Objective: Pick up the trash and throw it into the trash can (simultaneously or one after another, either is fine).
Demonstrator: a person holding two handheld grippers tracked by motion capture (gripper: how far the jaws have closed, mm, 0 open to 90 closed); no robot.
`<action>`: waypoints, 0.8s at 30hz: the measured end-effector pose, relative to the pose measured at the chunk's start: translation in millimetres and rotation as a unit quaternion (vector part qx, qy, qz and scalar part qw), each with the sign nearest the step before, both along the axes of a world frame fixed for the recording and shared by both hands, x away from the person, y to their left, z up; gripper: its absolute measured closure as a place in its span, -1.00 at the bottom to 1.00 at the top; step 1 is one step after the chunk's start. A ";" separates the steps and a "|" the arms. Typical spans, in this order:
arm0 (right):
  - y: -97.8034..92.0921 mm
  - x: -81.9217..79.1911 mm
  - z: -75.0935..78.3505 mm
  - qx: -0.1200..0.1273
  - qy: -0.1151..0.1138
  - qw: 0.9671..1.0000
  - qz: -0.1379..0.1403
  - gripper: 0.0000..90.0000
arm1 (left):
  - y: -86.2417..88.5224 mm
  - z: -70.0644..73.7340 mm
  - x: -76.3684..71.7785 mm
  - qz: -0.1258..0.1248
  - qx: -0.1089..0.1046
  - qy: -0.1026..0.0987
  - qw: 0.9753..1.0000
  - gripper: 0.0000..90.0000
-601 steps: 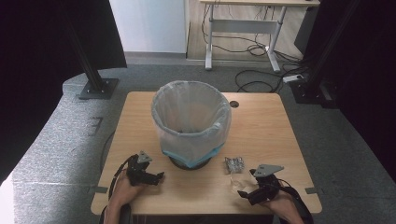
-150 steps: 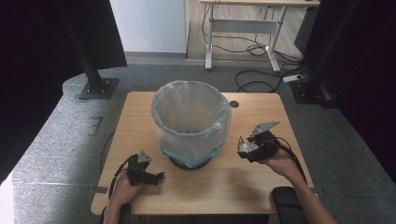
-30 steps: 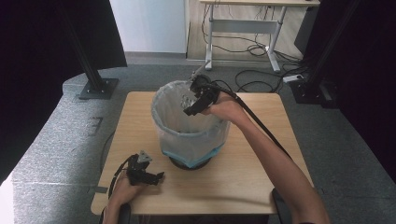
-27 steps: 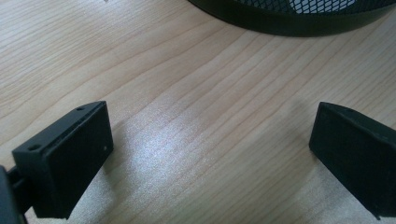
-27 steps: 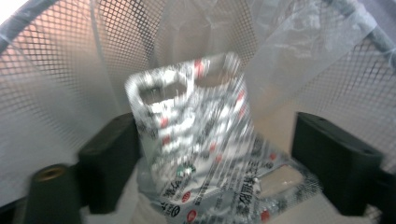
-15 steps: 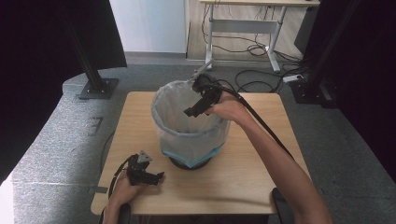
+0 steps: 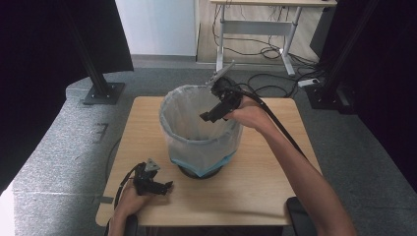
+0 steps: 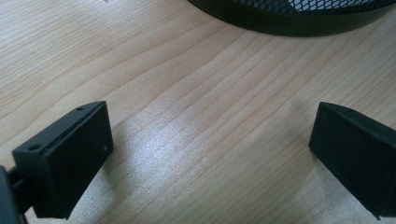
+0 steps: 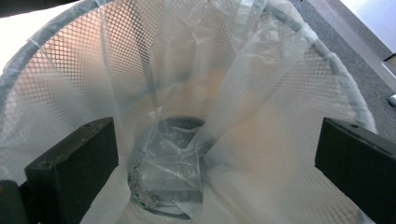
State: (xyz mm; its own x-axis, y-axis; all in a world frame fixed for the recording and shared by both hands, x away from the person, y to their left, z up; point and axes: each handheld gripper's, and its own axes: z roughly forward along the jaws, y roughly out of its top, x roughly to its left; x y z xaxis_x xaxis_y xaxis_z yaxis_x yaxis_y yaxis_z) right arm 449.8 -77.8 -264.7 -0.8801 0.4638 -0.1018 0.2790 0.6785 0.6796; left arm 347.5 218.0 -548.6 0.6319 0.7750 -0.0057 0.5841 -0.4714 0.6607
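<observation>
Where grey carpet [image 7: 59,142] surrounds it, wooden table [image 7: 275,182] stands.

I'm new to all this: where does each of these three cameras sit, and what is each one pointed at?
High view: fixed above the person's side, looking forward and down on the table; forearms, both hands, left gripper and right gripper show.
Left gripper view: rides the left gripper, facing bare tabletop and the bin's black base; its two jaws stand apart.
Right gripper view: rides the right gripper, looking down into the lined mesh bin; its jaws stand apart.
Shared: all three see the bin.
</observation>
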 end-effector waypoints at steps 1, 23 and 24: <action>-2.3 -0.2 0.3 0.003 -0.002 1.000 -0.001 -1.00 | 0.0 0.0 0.0 0.000 0.000 0.000 1.000 -1.00; -47.2 -9.7 1.1 0.024 -0.017 0.999 -0.025 -1.00 | 0.0 0.0 0.0 0.000 0.000 0.000 1.000 -1.00; -49.4 -10.0 0.8 0.027 -0.017 0.999 -0.026 -1.00 | 0.0 0.0 0.0 0.000 0.000 0.000 1.000 -1.00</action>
State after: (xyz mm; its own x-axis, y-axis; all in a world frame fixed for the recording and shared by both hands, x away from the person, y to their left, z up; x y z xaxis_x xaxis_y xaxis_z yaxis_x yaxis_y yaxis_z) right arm 439.8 -127.2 -264.0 -0.8506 0.5152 -0.1049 0.2896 0.6255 0.7245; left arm 347.5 218.0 -548.6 0.6320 0.7750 -0.0056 0.5841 -0.4715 0.6607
